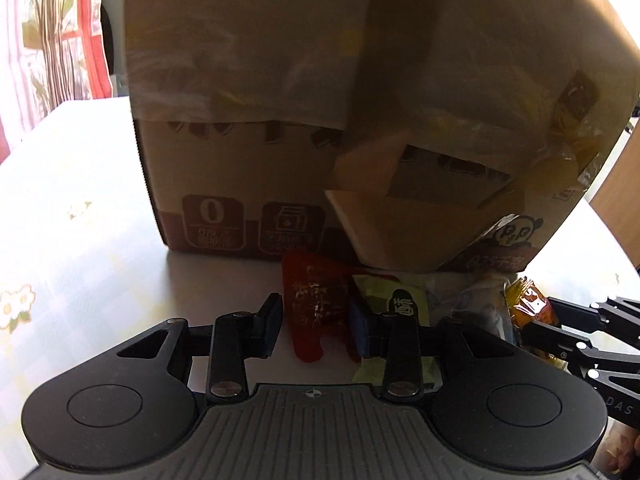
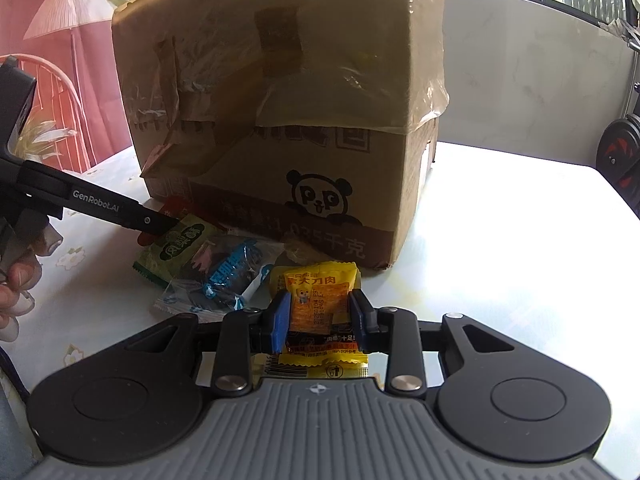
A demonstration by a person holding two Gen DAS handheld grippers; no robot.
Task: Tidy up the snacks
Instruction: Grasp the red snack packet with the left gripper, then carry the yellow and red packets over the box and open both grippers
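The yellow foil snack packet with red lettering (image 2: pixel 318 312) lies flat on the pale flower-printed desk (image 2: pixel 500 240), just in front of the big brown cardboard box with the panda print (image 2: pixel 280 120). My right claw (image 2: pixel 319 317) straddles it, blue pads either side, close to its edges — whether they already pinch it I cannot tell. Beside it lie a clear-and-blue wrapped snack (image 2: pixel 224 276) and a green wrapped pastry (image 2: pixel 176 244), touching each other. My left claw (image 1: pixel 315 324) stands apart around a translucent red snack packet (image 1: pixel 316 300) by the box's foot; its pads look short of contact.

To do this well, I judge I should close squarely on the packet's middle — foil is slick and thin, so a grip at a corner may let it twist or slide out. Lifting straight up should keep the neighbouring wrappers undisturbed.
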